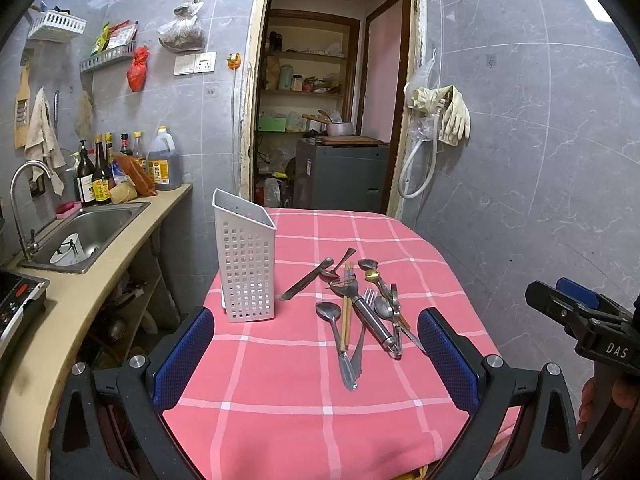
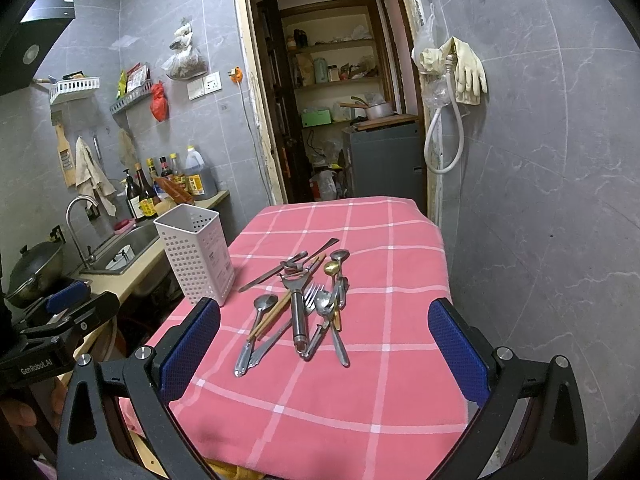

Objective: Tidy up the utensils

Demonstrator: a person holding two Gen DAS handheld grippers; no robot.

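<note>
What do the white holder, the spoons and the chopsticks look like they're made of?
White utensil holder: matte plastic, likely moulded, with a grid of square holes. Spoons: shiny grey metal with glints, probably stainless steel. Chopsticks: light brown and dull, seemingly wood or bamboo.

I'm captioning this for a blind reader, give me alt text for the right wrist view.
A loose pile of utensils lies on a table with a pink checked tablecloth, with a white perforated holder standing upright to its left. The open right gripper frames the near edge; a kitchen counter and doorway lie behind.
</note>
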